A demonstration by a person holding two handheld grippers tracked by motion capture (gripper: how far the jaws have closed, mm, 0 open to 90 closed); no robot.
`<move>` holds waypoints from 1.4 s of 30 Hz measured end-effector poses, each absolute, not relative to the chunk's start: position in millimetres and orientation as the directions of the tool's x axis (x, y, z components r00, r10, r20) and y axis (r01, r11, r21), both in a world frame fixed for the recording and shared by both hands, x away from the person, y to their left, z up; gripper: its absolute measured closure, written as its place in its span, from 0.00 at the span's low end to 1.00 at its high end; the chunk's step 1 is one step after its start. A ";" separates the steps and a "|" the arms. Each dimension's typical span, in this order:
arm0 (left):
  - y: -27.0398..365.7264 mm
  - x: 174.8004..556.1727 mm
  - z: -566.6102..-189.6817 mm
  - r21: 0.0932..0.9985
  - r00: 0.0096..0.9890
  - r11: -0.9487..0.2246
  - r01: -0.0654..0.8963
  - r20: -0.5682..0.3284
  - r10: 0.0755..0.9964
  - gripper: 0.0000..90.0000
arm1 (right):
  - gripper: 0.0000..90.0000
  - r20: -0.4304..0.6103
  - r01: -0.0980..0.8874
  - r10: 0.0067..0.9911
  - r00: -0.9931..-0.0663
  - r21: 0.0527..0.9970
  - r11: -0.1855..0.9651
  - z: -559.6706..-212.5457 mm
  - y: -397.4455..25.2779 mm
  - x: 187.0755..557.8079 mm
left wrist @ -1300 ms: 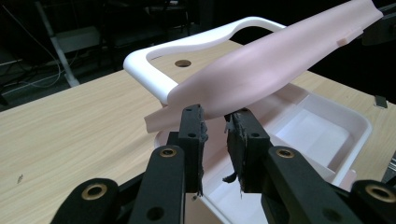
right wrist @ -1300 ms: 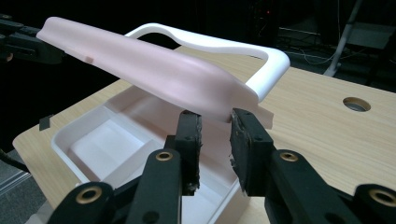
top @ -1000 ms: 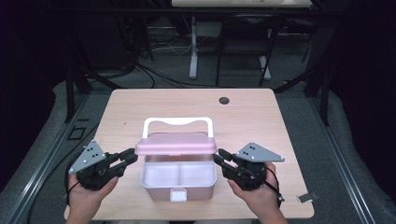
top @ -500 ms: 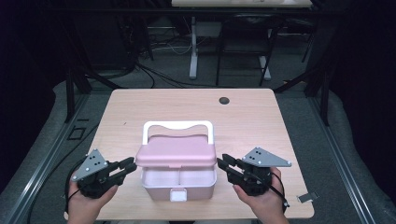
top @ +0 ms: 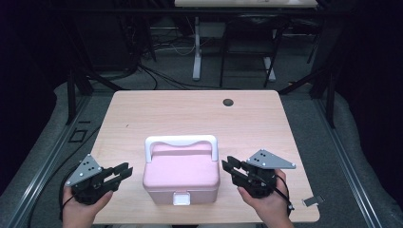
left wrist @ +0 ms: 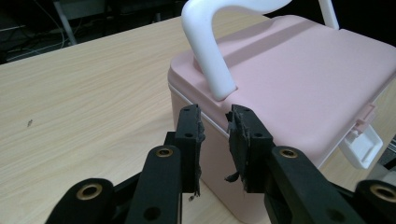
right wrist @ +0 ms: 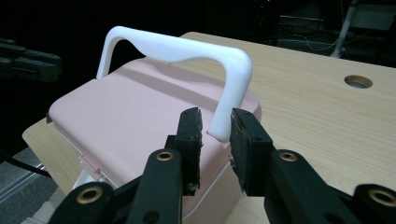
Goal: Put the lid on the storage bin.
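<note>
A pink lunch box (top: 181, 176) with a white handle (top: 181, 142) sits shut near the front edge of the wooden bench (top: 190, 114). The left gripper (top: 122, 170) and the right gripper (top: 228, 166) wait on either side of it, close by but not touching. Each one's fingers are a little spread and pinch nothing.

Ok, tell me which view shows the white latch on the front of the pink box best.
The high view: the white latch faces the camera at the front middle of the pink box, lid shut. The left gripper view catches it side-on at the box's far edge. The right gripper view shows just a sliver under the lid's rim.
</note>
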State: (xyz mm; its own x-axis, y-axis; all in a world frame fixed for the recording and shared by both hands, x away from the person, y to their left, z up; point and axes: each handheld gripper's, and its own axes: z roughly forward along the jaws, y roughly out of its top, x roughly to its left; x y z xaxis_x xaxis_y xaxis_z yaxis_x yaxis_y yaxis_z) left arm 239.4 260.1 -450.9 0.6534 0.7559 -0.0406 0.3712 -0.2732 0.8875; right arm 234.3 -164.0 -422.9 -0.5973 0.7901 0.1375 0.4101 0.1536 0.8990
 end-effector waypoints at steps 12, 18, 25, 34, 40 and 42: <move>263.6 253.3 -445.5 0.893 0.626 -0.243 0.378 -0.054 0.778 0.70 | 0.78 0.129 0.412 0.811 -0.571 0.899 0.147 -426.8 -166.2 246.0; 261.8 268.4 -444.4 0.891 0.606 -0.234 0.389 -0.056 0.793 0.68 | 0.75 0.108 0.411 0.829 -0.549 0.899 0.155 -422.4 -167.6 257.4; 264.5 287.9 -443.8 0.879 0.591 -0.224 0.420 -0.078 0.803 0.64 | 0.73 0.131 0.442 0.856 -0.500 0.889 0.122 -423.0 -173.8 278.8; 279.4 298.8 -454.5 0.875 0.554 -0.189 0.445 -0.103 0.826 0.63 | 0.69 0.095 0.427 0.887 -0.452 0.896 0.122 -435.7 -178.4 292.5; 286.2 302.3 -462.8 0.873 0.538 -0.178 0.454 -0.110 0.836 0.62 | 0.69 0.097 0.427 0.896 -0.434 0.898 0.110 -446.1 -184.7 293.3; 287.4 303.0 -466.6 0.871 0.540 -0.186 0.454 -0.103 0.835 0.61 | 0.68 0.088 0.421 0.900 -0.427 0.900 0.111 -450.0 -186.6 293.7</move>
State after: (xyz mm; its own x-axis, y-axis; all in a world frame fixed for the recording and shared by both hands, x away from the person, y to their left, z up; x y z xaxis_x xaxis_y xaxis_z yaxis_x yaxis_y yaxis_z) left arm 303.0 287.4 -466.6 0.5400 0.8354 -0.1029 0.4540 -0.1862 0.8713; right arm 293.7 -186.6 -450.0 -0.4267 0.9001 0.0879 0.4207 0.1115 0.9003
